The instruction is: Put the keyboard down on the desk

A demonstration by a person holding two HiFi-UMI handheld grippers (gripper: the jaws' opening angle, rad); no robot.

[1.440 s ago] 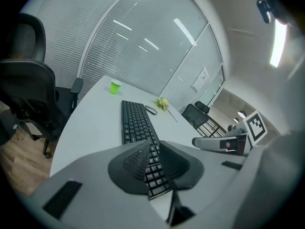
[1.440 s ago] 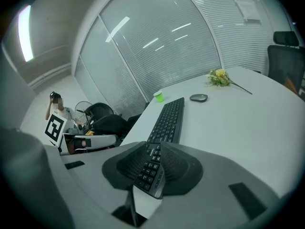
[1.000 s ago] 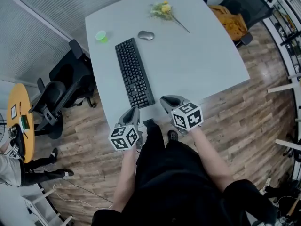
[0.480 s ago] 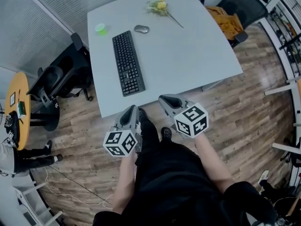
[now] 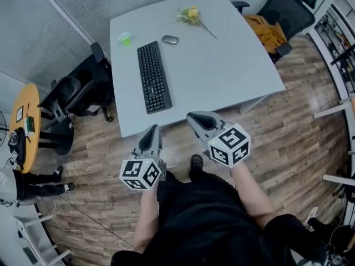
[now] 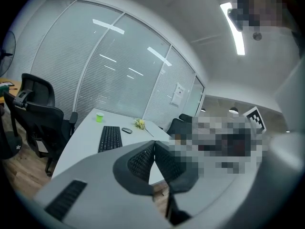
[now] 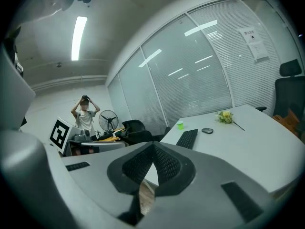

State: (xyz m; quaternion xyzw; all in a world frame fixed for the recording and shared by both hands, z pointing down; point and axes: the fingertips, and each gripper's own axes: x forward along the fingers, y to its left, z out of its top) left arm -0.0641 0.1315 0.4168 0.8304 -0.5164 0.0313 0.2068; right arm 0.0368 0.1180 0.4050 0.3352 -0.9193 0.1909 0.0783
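The black keyboard (image 5: 153, 76) lies flat on the white desk (image 5: 222, 65), towards its left side; it also shows in the left gripper view as the keyboard (image 6: 110, 138) and in the right gripper view as the keyboard (image 7: 187, 139). My left gripper (image 5: 151, 138) hovers off the desk's near edge, shut and holding nothing. To its right my right gripper (image 5: 195, 121) is also shut and empty, over the wooden floor short of the desk. In both gripper views the jaws meet with nothing between them.
On the desk stand a green cup (image 5: 125, 37), a grey mouse (image 5: 170, 39) and a yellow flower sprig (image 5: 191, 15). Black office chairs (image 5: 77, 90) sit left of the desk; another chair (image 5: 280, 15) with an orange cloth is at the right. A person (image 7: 85, 114) stands far off.
Both grippers have pulled back from the desk's near edge towards my body. The keyboard stays lying on the desk. The view has shifted so the desk sits farther off.
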